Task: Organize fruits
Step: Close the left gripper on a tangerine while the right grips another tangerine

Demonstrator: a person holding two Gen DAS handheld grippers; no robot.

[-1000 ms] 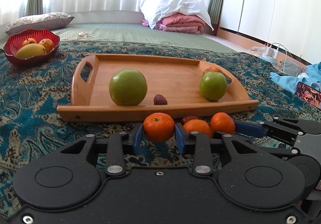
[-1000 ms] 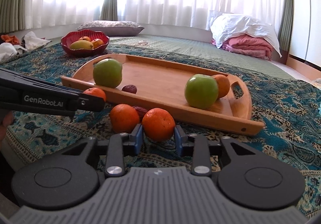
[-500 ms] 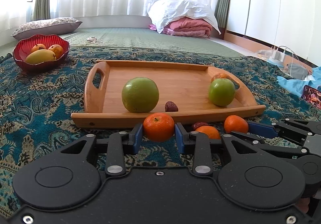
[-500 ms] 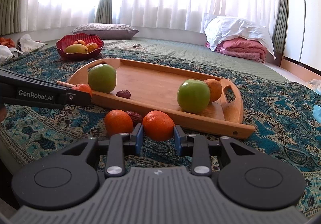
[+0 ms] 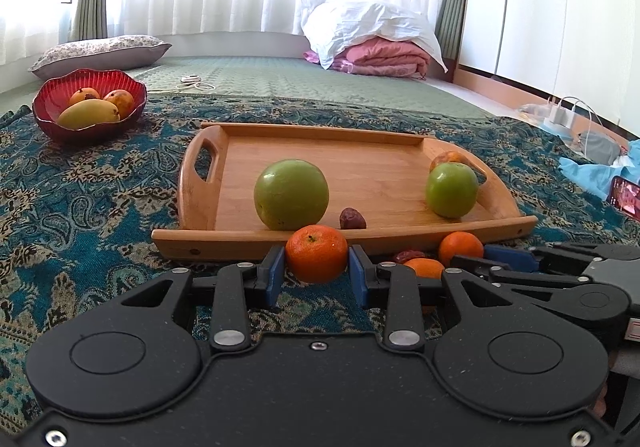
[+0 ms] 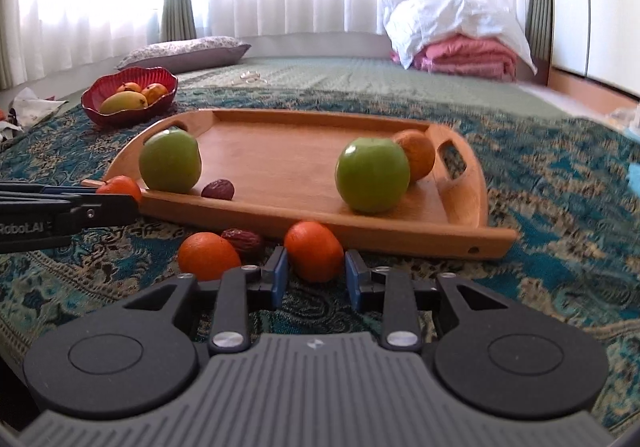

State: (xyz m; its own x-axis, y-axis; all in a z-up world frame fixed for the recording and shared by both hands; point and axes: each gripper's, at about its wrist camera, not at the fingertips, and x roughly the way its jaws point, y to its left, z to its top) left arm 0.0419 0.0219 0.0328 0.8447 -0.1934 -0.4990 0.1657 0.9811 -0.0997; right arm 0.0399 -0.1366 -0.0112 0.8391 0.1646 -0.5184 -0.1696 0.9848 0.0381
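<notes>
Left hand-held gripper [image 5: 317,274]: blue pads clenched on a mandarin [image 5: 316,253], held just in front of the near rim of the wooden tray [image 5: 360,237]; right hand-held gripper [image 6: 314,274]: jaws opening, a second mandarin [image 6: 314,257] between the pads, a gap showing on its right side.

Left wrist view only: charger and cables [image 5: 562,115] and a phone [image 5: 624,199] at far right; the right hand-held gripper entering low right.

Right wrist view only: third mandarin [image 6: 208,255] and a date [image 6: 242,241] shown whole on the patterned cloth [image 6: 560,207]; crumpled cloths [image 6: 28,109] far left.

Both views: two green apples [image 5: 291,195] [image 5: 451,189], a date [image 5: 352,219] and an orange fruit [image 6: 416,155] on the tray; red bowl [image 5: 52,119] of mangoes.

Partly hidden: orange fruit behind the right apple in the left wrist view; left hand-held gripper's mandarin mostly covered by its finger in the right wrist view; whether either mandarin rests on the cloth cannot be told.
</notes>
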